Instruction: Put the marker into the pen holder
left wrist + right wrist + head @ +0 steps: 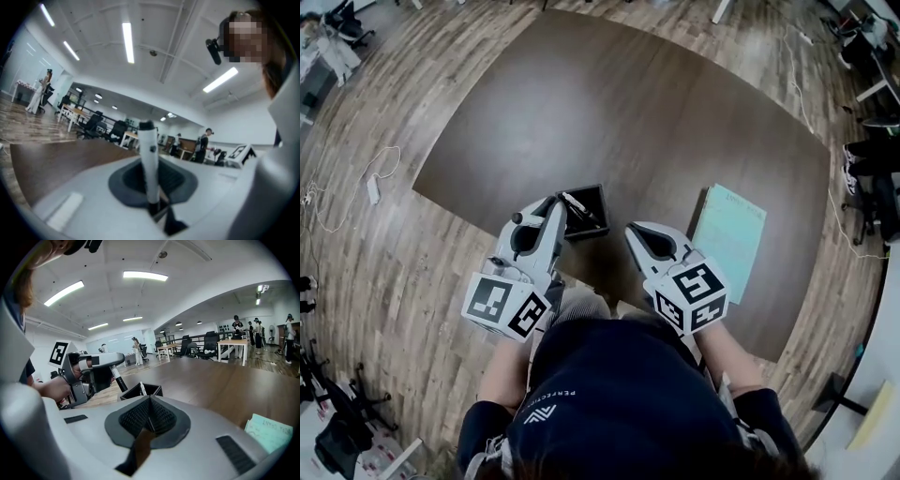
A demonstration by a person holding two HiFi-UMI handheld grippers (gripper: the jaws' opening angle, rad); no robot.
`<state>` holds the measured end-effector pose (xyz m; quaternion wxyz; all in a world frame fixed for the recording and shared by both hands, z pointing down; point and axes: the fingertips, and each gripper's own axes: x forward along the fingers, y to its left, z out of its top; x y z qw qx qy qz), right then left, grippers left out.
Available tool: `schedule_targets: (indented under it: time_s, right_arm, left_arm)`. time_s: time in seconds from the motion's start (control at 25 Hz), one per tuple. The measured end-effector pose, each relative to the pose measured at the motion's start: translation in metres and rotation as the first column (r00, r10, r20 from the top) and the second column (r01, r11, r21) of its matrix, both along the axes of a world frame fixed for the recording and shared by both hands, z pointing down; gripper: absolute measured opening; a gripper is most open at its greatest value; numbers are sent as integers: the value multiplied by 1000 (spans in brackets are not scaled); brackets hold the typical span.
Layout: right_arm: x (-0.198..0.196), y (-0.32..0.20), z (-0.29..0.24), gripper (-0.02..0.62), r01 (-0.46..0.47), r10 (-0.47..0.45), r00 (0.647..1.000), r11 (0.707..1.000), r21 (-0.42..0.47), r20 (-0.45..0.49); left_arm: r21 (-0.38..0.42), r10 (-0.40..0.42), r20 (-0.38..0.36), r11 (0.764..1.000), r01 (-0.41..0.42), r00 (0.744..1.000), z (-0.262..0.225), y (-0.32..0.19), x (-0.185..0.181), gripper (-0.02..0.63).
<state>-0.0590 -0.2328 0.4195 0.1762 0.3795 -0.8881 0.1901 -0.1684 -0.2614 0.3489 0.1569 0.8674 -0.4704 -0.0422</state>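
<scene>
A black square pen holder (584,212) stands near the front edge of the dark table (628,112), with a white marker (580,208) lying slanted inside it. My left gripper (551,212) sits just left of the holder, shut on a second white marker (149,159). In the right gripper view that held marker (117,377) sticks out below the left gripper (96,366), its black end pointing down at the pen holder (140,391). My right gripper (634,234) hovers to the right of the holder, shut and empty.
A pale green notebook (729,239) lies on the table to the right. A white cable with an adapter (373,187) trails on the wooden floor to the left. Office chairs and desks stand around the room, with people in the distance.
</scene>
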Motion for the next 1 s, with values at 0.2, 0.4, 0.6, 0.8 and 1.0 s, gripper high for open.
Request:
schedule_targets:
  time_s: [0.2,0.4,0.6,0.8,1.0]
  right_arm:
    - [0,-2,10,2,-41,40,999,999,-27,-20]
    - [0,-3,18,2,-76,75,997,996,-51,-28]
    - [1,-3,24,2,-106,105,994,992,-67,-27]
    - [2,-1,27,2,-120,118,993,990,-76,-29]
    - [2,2,29,2,-127,125,992,988,-85,-25]
  left_arm:
    - [-23,33,15,999,-33,999,13,-11,-1,34]
    - [-38,71,47,997,-69,996,23,-19,2,34]
    - [-53,118,76,992,-114,990,32,-22,10,35]
    - [-56,138,130,990,-132,982,40,-22,14,37]
    - [-53,146,170,989,-139,975,44,-19,17,37]
